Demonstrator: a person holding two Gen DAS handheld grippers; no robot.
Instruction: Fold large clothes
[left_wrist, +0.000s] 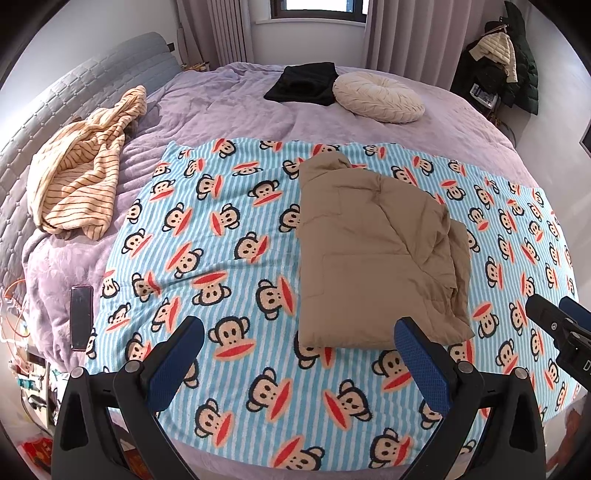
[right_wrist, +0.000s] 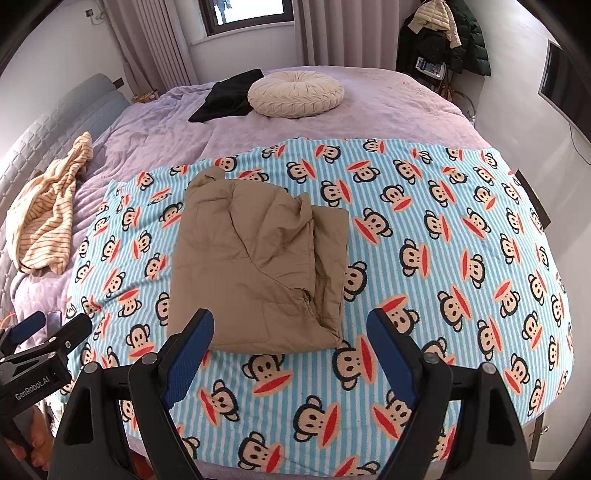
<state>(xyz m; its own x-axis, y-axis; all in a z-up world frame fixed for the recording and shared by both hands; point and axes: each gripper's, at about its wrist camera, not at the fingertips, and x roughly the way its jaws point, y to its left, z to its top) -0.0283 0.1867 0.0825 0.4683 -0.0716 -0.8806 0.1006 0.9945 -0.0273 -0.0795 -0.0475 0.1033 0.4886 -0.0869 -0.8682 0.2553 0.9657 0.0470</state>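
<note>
Lilac-covered bed, grey headboard, curtained window.

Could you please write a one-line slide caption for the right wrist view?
Open right gripper above a folded tan jacket on a monkey-print blanket.

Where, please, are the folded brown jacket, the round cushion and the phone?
Brown jacket (left_wrist: 373, 254): left wrist view, middle of its top panel.
Round cushion (right_wrist: 295, 94): right wrist view, its centre.
Phone (left_wrist: 81, 317): left wrist view, its dark screen.
</note>
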